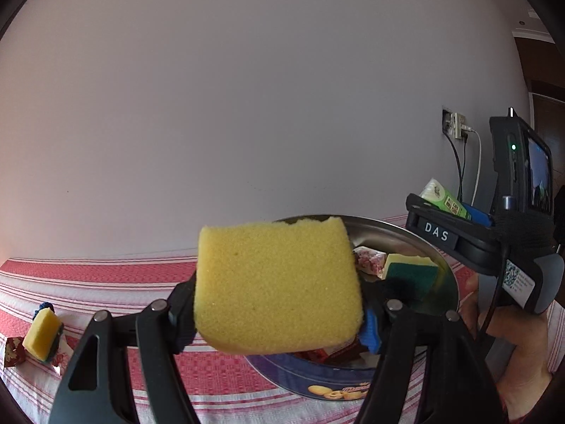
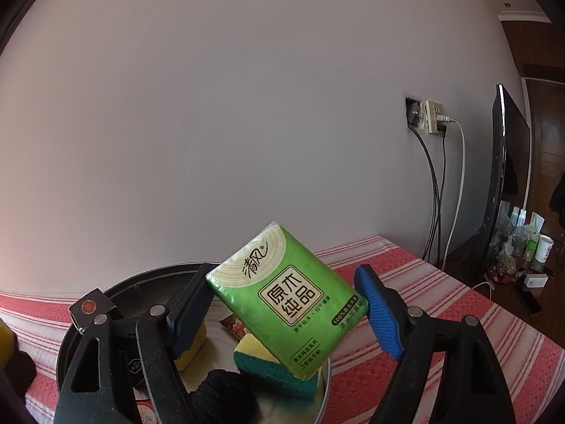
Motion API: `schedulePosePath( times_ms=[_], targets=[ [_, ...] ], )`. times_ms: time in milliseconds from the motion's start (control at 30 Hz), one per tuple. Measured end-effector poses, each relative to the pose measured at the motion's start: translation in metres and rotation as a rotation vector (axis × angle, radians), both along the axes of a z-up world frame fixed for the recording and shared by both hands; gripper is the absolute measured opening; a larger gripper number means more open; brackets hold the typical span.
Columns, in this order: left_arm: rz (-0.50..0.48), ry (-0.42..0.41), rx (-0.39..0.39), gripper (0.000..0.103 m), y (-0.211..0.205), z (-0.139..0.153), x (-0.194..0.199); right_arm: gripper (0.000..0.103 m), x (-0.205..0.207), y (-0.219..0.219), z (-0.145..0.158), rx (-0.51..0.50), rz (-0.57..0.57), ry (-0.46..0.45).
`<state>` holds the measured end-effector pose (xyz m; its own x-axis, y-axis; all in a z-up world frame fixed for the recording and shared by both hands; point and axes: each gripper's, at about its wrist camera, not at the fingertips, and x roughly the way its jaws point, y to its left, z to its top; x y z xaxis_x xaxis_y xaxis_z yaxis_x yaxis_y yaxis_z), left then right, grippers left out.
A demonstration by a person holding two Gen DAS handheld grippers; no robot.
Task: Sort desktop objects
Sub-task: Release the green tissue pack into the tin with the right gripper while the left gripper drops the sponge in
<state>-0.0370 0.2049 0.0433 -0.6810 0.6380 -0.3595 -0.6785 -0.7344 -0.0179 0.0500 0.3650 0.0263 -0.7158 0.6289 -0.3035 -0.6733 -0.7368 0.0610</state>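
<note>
Both wrist views near, facing wall, sharing round tin point(image 1: 416, 236) point(image 2: 141, 279)

Both grippers share one build — black triangular linkage arms with silver pivot screws. The right gripper point(image 2: 287, 312) has ribbed blue pads; seen from the left gripper point(image 1: 279, 312), its body carries a white "DAS" label, a QR sticker and a black cable.

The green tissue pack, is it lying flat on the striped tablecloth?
No, the green tissue pack is held up in the air between the right tool's two fingers, tilted above the round tin.
</note>
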Motion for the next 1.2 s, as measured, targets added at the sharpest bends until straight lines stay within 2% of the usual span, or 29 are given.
schedulePosePath(
  times_ms=[367, 400, 467, 500, 533, 633, 733, 967, 1200],
  targets=[
    [0.006, 0.019, -0.059, 0.073, 0.046, -0.01, 0.002, 0.082, 0.0, 0.016, -0.008, -0.076, 0.007, -0.048],
    [0.006, 0.018, -0.068, 0.075, 0.047, -0.012, 0.002, 0.082, 0.001, 0.018, -0.008, -0.083, 0.009, -0.047],
    [0.005, 0.014, -0.093, 0.087, 0.048, -0.017, 0.002, 0.083, 0.003, 0.02, -0.008, -0.103, 0.013, -0.053],
    [0.005, 0.017, -0.104, 0.098, 0.048, -0.019, 0.003, 0.083, 0.001, 0.026, -0.009, -0.115, 0.015, -0.06],
    [0.013, 0.03, -0.112, 0.101, 0.047, -0.02, 0.005, 0.083, 0.0, 0.029, -0.01, -0.126, 0.016, -0.061],
    [0.03, 0.067, -0.118, 0.102, 0.045, -0.019, 0.009, 0.083, 0.001, 0.033, -0.011, -0.141, 0.013, -0.037],
    [0.049, 0.092, -0.117, 0.102, 0.04, -0.019, 0.017, 0.089, 0.004, 0.028, -0.009, -0.13, 0.006, -0.012],
    [0.089, 0.063, -0.101, 0.102, 0.044, -0.019, 0.0, 0.095, 0.004, 0.018, -0.006, -0.074, -0.019, -0.006],
    [0.098, 0.051, -0.098, 0.102, 0.042, -0.02, -0.003, 0.097, 0.005, 0.018, -0.006, -0.076, -0.028, 0.007]
  ],
)
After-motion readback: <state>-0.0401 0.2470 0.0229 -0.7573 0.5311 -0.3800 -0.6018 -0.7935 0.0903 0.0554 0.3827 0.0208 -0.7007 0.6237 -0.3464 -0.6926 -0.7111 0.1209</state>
